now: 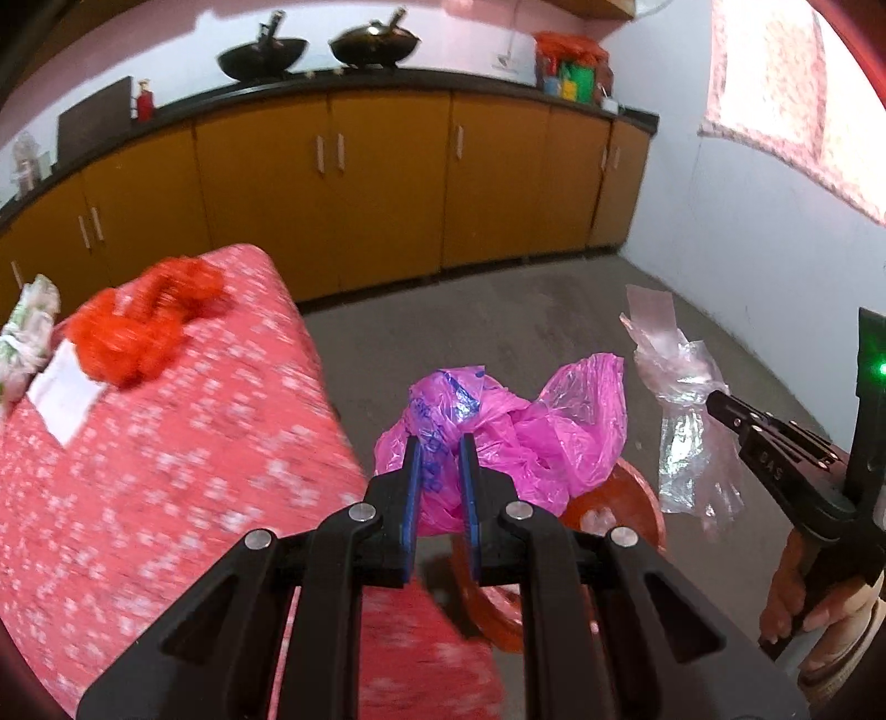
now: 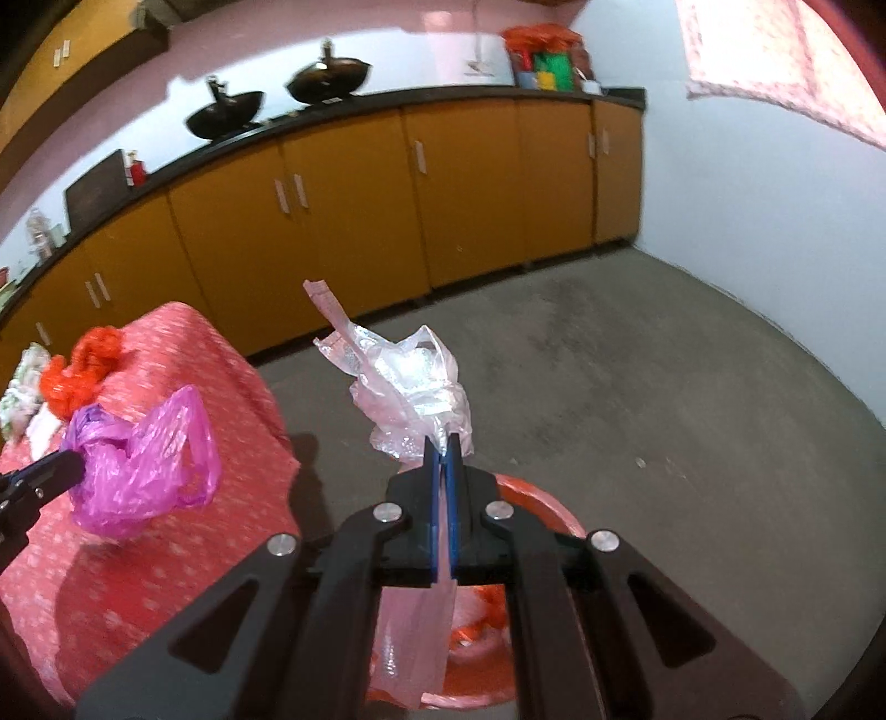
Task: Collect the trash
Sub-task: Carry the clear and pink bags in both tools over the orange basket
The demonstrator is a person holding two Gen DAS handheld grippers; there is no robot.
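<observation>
Right now we carry two pieces of trash at once. Our left gripper [image 1: 440, 443] is clamped on a crumpled magenta plastic bag with blue print [image 1: 498, 426], bunched between its blue pads, and our right gripper [image 2: 443, 443] is pinched tight on a crinkled clear plastic bag [image 2: 410, 382], part of which trails down behind the jaws. Both bags hang in the air, over or just beside a round orange-red plastic bin [image 2: 531, 498] on the floor below the grippers — there seem to be scraps already inside it, though we cannot make out what they are.

We judge the task to be partway through: two bags are picked up and near the bin but not yet dropped. Left on the table with the red white-flecked cloth [image 1: 166, 471] are a crumpled orange plastic bag [image 1: 144, 327], a white slip of paper [image 1: 63, 399] beside it, and a white-and-green wad [image 1: 27, 327] at the far edge.

Beyond lies a bare grey concrete floor [image 2: 637, 360], then a run of mustard-yellow cabinets [image 1: 387, 183] under a black counter carrying two black woks [image 1: 318, 50] — and pale walls behind.
</observation>
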